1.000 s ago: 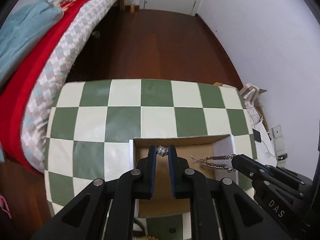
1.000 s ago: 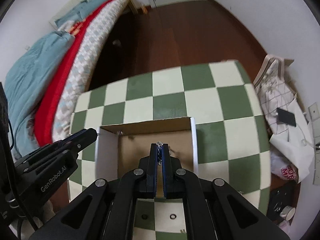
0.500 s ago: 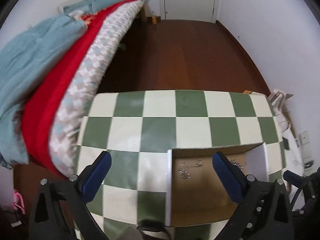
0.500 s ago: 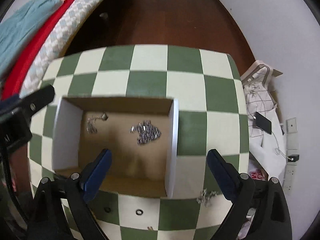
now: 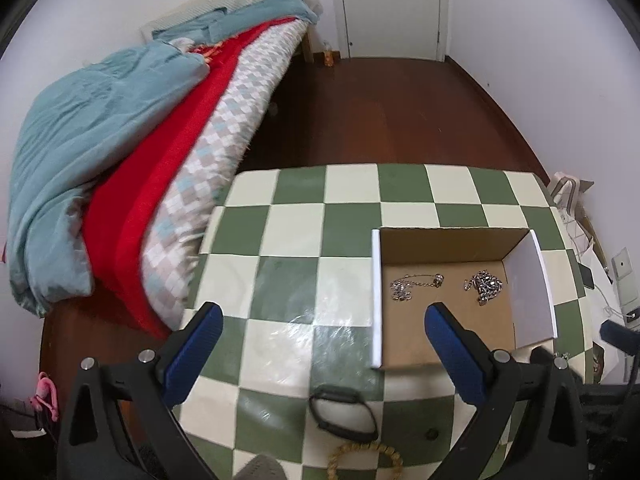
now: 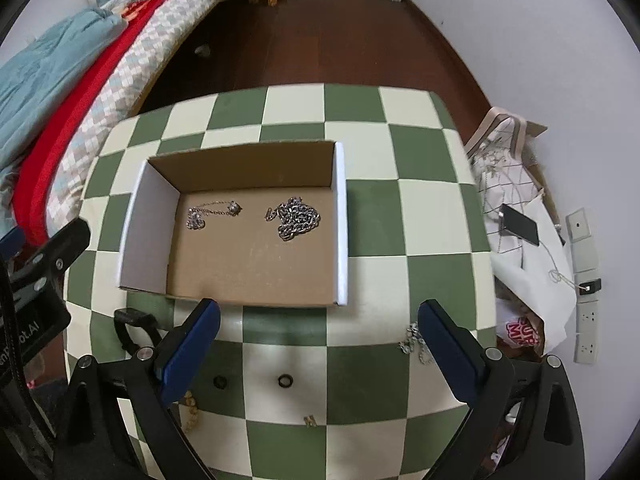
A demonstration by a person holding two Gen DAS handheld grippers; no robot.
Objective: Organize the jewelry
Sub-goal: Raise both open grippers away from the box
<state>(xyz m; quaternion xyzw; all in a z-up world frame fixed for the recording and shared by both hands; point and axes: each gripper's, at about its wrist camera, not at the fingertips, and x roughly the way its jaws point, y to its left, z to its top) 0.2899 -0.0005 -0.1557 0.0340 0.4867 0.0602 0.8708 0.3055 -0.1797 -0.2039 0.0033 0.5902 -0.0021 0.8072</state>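
Observation:
An open cardboard box stands on the green-and-cream checked table. Inside lie a thin silver necklace and a thick silver chain. My left gripper hangs open over the table, left of the box, holding nothing. My right gripper hovers at the box's near wall, its jaws opening with nothing between them. On the near table lie a black bangle, a wooden bead bracelet, two small black rings and a silver chain beside the right finger.
A bed with teal, red and checked covers runs close along the table's left side. A dark wooden floor lies beyond, and a white door is at the back. A checked bag with a phone and wall sockets are at the right.
Both grippers were shut on jewelry over the box; both have opened wide and pulled back toward the near edge. The necklace and the thick chain now lie in the box.

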